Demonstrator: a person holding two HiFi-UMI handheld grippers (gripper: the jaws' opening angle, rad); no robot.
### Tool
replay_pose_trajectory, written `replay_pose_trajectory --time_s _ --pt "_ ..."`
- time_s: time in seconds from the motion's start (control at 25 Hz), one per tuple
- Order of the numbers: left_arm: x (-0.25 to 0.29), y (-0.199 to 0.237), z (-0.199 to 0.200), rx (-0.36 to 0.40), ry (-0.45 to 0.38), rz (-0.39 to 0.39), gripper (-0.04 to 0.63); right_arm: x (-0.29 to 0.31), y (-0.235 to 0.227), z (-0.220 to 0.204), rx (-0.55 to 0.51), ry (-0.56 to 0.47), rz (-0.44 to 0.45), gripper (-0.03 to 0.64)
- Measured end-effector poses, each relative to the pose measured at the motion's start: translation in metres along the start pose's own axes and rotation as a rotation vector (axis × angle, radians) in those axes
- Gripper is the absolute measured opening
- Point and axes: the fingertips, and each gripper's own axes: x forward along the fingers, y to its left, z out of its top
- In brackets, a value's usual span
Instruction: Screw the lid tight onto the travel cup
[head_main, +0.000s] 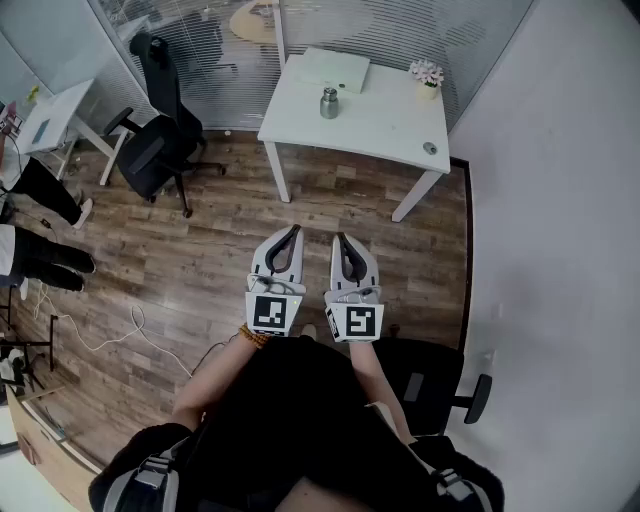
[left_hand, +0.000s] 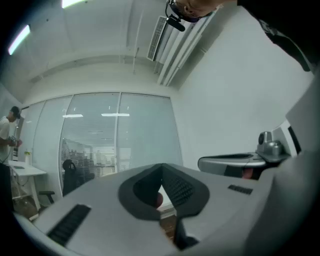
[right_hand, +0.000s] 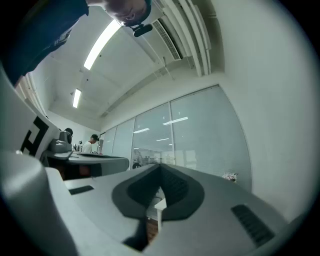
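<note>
A metal travel cup (head_main: 329, 103) stands upright on the white table (head_main: 380, 125) across the room. A small round grey piece (head_main: 430, 148), possibly the lid, lies near the table's front right corner. Both grippers are held side by side in front of the person, well short of the table. My left gripper (head_main: 295, 232) is shut with nothing in it, and so is my right gripper (head_main: 340, 238). In the left gripper view the left gripper (left_hand: 161, 169) has its tips together. The right gripper view shows the right gripper (right_hand: 160, 171) the same way, aimed at the glass wall.
A white box (head_main: 335, 70) and a small flower pot (head_main: 427, 78) sit on the table's far side. A black office chair (head_main: 150, 150) stands left of the table, another chair (head_main: 440, 385) beside the person. Cables (head_main: 110, 335) trail on the wooden floor; people stand at the left.
</note>
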Motion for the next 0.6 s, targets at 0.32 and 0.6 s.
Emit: replay_pose_trajectory --time_s 0.32,0.6 --pt "0.007 0.007 -0.007 -0.029 -0.02 0.021 0.009 0.012 -0.015 -0.017 0.058 0.023 0.016 0.0" --pt "0.035 0.016 -0.025 -0.071 -0.021 0.023 0.009 0.032 -0.025 -0.04 0.021 0.107 0.01 0.0"
